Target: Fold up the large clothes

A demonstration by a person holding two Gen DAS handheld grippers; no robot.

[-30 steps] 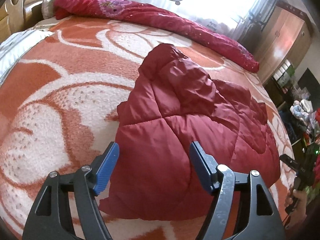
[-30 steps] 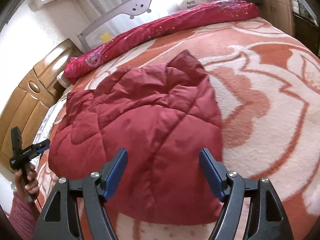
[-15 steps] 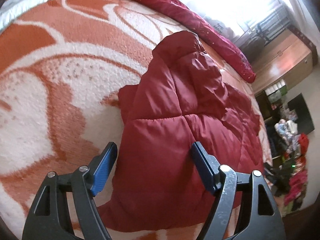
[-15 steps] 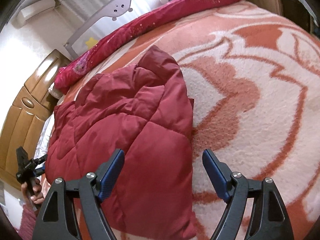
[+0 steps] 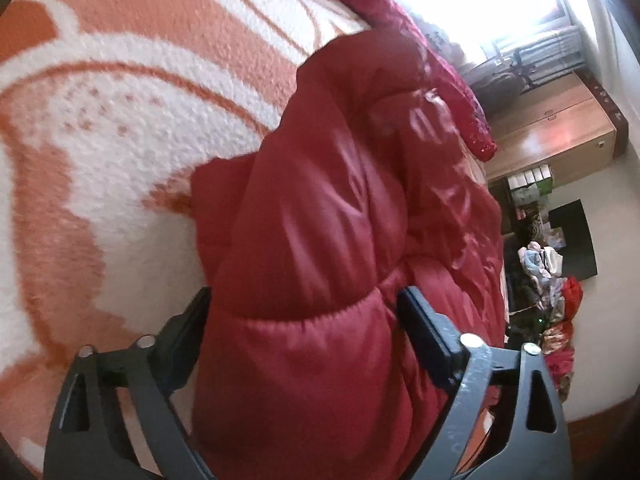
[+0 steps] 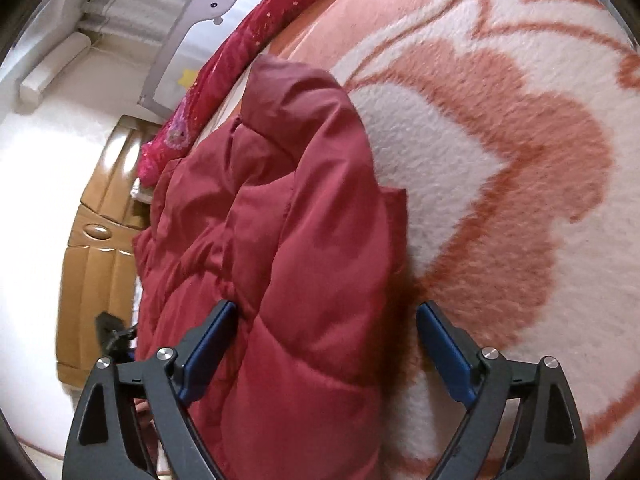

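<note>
A red quilted jacket [image 5: 340, 240] lies bunched on the bed's orange-and-white blanket [image 5: 100, 128]. The left gripper [image 5: 304, 320] straddles one end of it, jaws opening wide, padded fabric bulging between the fingers. The right gripper [image 6: 326, 328] is at the other end (its jaws opening too), one blue pad [image 6: 208, 340] against the jacket, the other over the blanket beside the jacket's edge.
</note>
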